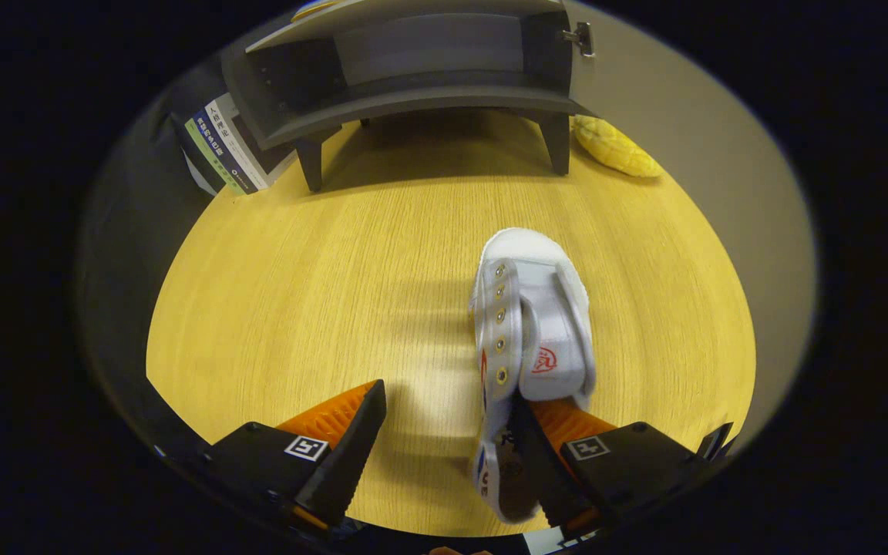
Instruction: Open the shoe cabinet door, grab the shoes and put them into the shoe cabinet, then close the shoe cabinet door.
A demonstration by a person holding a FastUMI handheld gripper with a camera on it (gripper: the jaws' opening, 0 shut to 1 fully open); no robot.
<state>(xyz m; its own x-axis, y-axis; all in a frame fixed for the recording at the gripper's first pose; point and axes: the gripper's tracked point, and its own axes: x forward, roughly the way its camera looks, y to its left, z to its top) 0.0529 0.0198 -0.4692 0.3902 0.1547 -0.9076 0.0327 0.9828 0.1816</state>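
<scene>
Gripper view looks forward over the claw [444, 439], whose two fingers stand wide apart above a wooden counter [297, 308]. A white canvas shoe [533, 324] lies on the counter just ahead of the right finger, its heel end overlapping that finger's inner face, so it appears to touch there, while the left finger stands well clear with bare counter between it and the shoe. Nothing is pinched: only one finger meets the shoe, and the claw has hold of nothing. The shoe's long axis runs nearly straight away from the claw, toe pointing toward the shoe cabinet [413, 69] and heel nearest the fingers, set to the right of the midline between them. Beyond the shoe, across open counter, the cabinet stands on short legs with its dark interior exposed and its door [644, 69] swung open to the right, a hinge showing at the edge. Books [224, 142] lean beside the cabinet's left leg, and a yellow knobbly object [615, 146] lies by its right leg. Judging from this, the claw would need to shift rightward so the shoe's heel sits between both fingers before closing.
</scene>
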